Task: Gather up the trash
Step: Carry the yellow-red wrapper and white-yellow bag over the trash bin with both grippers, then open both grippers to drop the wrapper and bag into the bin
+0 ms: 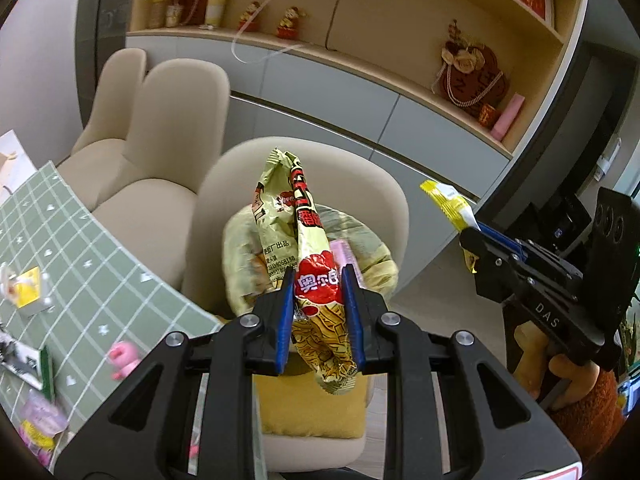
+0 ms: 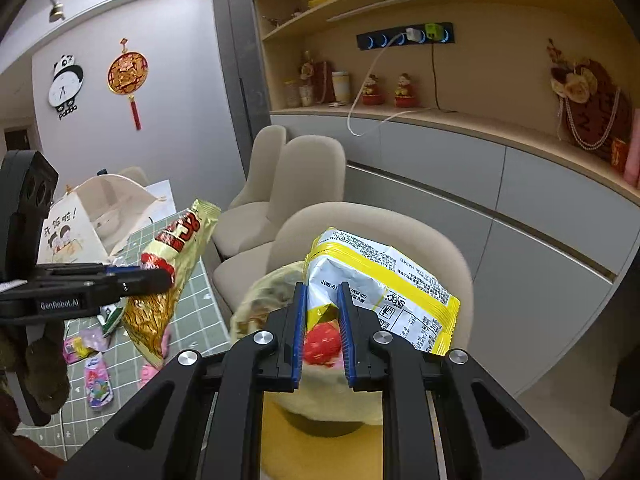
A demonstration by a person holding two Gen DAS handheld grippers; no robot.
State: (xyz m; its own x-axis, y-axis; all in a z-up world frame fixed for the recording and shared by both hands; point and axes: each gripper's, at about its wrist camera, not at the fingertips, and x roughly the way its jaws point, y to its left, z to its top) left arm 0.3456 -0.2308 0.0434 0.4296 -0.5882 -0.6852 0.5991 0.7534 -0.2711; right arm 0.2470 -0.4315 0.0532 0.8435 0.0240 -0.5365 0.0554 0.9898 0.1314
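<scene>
Left hand-held gripper (image 1: 318, 316) clamps the noodle wrapper (image 1: 308, 256); right hand-held gripper (image 2: 322, 332) clamps the yellow packet (image 2: 384, 284)

Home dining rm: beige chairs (image 2: 304, 176), panda wall clock (image 2: 66, 80), figurines (image 2: 388, 89) on wood shelf (image 2: 460, 124), grey cabinets (image 2: 500, 200).

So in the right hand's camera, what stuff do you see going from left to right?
Left gripper → gold noodle wrapper → right gripper → yellow-and-silver wrapper, with the bin bag on the chair just below.
</scene>
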